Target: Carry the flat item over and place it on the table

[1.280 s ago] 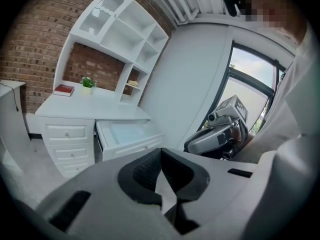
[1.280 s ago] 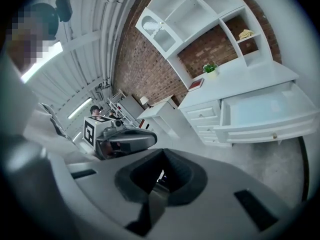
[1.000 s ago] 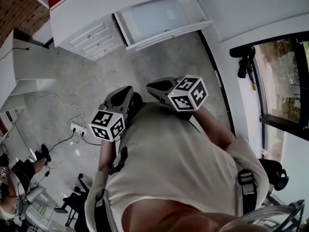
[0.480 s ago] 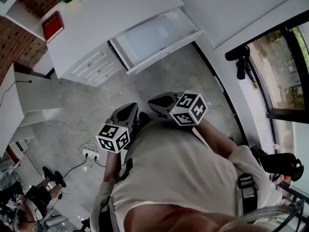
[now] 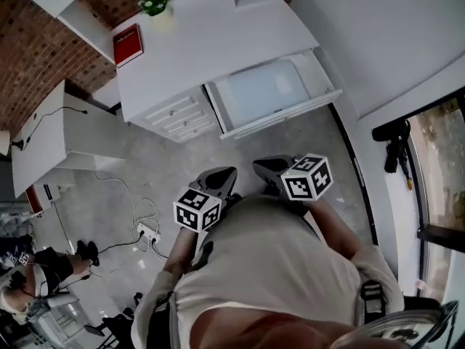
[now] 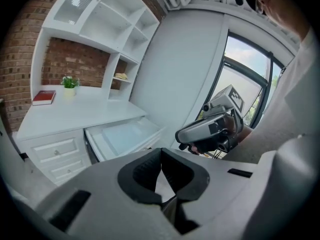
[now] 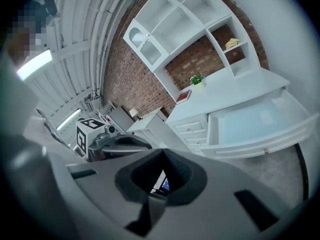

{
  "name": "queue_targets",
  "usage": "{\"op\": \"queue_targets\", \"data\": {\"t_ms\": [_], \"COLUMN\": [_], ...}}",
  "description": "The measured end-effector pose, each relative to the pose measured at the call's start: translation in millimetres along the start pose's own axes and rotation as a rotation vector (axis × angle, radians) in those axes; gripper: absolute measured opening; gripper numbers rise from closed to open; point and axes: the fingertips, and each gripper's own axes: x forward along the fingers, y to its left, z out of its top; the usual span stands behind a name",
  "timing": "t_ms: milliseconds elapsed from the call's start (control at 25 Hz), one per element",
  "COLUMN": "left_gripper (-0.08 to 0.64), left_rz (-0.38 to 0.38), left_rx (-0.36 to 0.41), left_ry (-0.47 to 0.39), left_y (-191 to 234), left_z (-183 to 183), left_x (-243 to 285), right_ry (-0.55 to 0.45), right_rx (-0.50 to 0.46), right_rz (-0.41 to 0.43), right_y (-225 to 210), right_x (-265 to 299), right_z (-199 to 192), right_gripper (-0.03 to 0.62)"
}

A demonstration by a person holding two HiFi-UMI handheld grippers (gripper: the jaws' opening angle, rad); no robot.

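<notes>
We hold the left gripper (image 6: 161, 154) and right gripper (image 7: 162, 154) pressed together, empty; an open drawer (image 5: 280, 113) at twelve o'clock looks pale inside; we cannot tell the flat item there.

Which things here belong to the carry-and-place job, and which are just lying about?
Job in hand:
left tool, shut, empty
right tool, shut, empty
open drawer, perhaps the pick-up spot
white desk

Lying about:
red book
potted plant
power strip on the floor
</notes>
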Motion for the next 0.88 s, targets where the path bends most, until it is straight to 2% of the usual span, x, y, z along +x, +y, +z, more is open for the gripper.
{"op": "queue_targets", "data": {"t_ms": [120, 200, 320, 440, 600, 880], "left_gripper": [0.02, 0.02, 0.02, 0.02, 0.02, 0.02], "left_rz": [0.013, 0.04, 0.054, 0.045, 0.048, 0.076], "left_rx": [0.024, 0.014, -0.014, -0.005, -0.042, -0.106], "left_ry": [0.023, 0.028, 0.038, 0.065, 0.106, 0.126], "left_y": [-4.1, -3.0, -15.3, -28.5, -34.4, -18.0], "left_z": [4.1, 8.9, 15.4, 18.8, 11.8, 12.2], "left_x": [11.2, 18.8, 41.1, 48.5, 51.1, 73.8], "right_ry": [-0.021, -0.007, 0.041, 0.06, 0.088, 0.181], "right_rx": [0.062, 0.081, 0.066, 0.051, 0.078, 0.06], "right_rz": [0.019, 0.046, 0.077, 0.113, 0.164, 0.203], "right_y": [-15.0, -24.7, -36.8, -34.8, -35.0, -58.8], "right_x": [-3.0, -3.5, -18.5, -23.7, -19.9, -5.7], "right_z": [4.6, 8.9, 10.1, 10.4, 7.4, 7.6], "right_gripper": [0.011, 0.011, 0.011, 0.011, 0.011, 0.011]}}
